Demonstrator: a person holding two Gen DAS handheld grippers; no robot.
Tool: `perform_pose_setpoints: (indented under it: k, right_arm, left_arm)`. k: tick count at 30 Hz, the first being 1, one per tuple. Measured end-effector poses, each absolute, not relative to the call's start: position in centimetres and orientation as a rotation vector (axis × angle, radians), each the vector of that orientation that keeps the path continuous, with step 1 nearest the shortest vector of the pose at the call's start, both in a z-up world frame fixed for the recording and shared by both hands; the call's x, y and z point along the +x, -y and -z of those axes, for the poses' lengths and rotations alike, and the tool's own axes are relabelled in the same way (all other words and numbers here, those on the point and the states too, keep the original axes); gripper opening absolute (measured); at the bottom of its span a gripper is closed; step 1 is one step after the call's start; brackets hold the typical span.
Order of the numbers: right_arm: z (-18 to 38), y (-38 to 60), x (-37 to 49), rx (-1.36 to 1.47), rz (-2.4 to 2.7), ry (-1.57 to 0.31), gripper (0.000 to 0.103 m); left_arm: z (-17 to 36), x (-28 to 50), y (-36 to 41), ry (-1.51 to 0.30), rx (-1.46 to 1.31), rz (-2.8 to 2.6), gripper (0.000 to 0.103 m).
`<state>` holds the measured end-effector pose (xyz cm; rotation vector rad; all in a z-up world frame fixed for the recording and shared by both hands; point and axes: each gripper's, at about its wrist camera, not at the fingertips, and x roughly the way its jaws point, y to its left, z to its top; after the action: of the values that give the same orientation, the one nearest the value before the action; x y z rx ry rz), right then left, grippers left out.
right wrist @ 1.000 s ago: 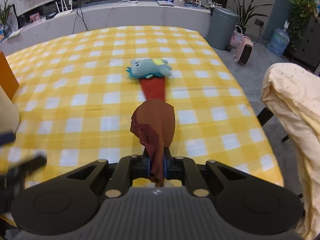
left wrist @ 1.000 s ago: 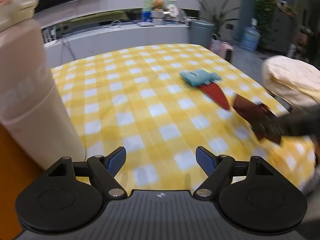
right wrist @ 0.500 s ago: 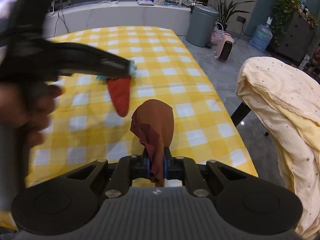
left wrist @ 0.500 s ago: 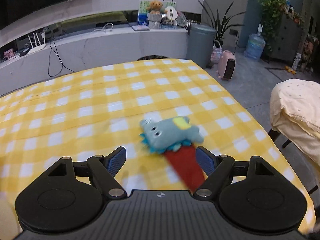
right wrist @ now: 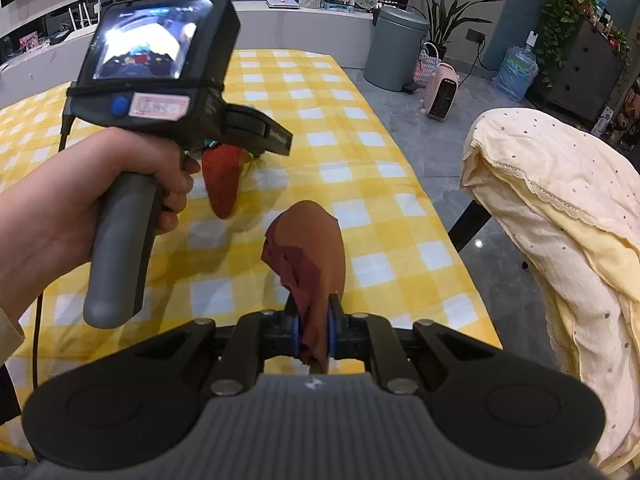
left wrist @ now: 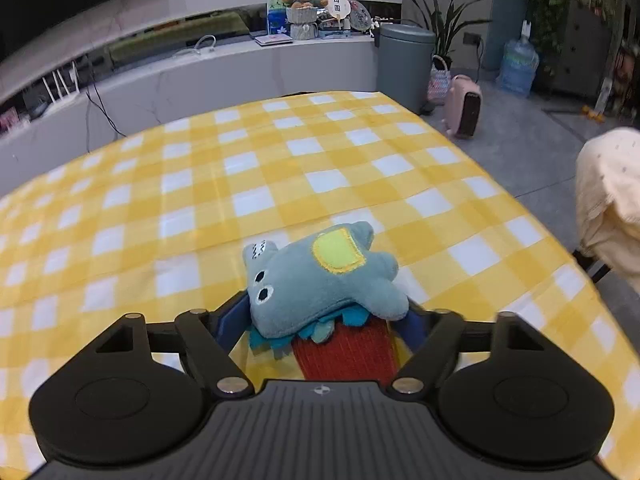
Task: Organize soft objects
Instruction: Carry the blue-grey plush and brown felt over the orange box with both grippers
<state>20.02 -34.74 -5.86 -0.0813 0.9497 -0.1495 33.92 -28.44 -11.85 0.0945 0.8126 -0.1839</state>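
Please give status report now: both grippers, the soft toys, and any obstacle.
Right gripper shut on brown sock. Left gripper open, jaws just closing around blue plush toy on red sock. Nothing in the way on checkered tablecloth.

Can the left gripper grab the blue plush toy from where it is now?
Probably yes. The left gripper already has the blue plush toy between its fingers, which have just been closing in. Nothing on the yellow checked tablecloth blocks it.

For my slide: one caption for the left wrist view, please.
Left hand-held gripper closing around blue plush sock on checked tablecloth.
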Motion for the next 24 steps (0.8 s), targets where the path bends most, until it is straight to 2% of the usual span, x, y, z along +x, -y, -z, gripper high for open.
perform_pose_setpoints:
  k: [3, 4, 8, 16, 24]
  right_arm:
    - [5.9, 34.6, 20.0, -0.086, 0.147, -0.952, 0.010]
    - [5.9, 34.5, 20.0, -0.088, 0.146, -0.951, 0.010]
    - [5.7, 34.2, 19.8, -0.098, 0.130, -0.941, 0.010]
    - [5.7, 35.0, 19.6, -0.086, 0.159, -0.938, 0.010]
    - [5.9, 35.7, 19.5, -0.075, 0.193, -0.942, 0.009]
  left_arm:
    - [11.6, 33.7, 28.4, -0.800, 0.106, 0.180, 0.068]
    - [11.5, 33.5, 28.5, -0.796, 0.110, 0.182, 0.060]
    - [11.3, 33.4, 28.4, -0.795, 0.112, 0.204, 0.055]
    - [10.1, 31.2, 27.8, -0.770, 0.134, 0.228, 0.052]
    - [8.7, 26.0, 25.2, -0.837, 0.102, 0.238, 0.052]
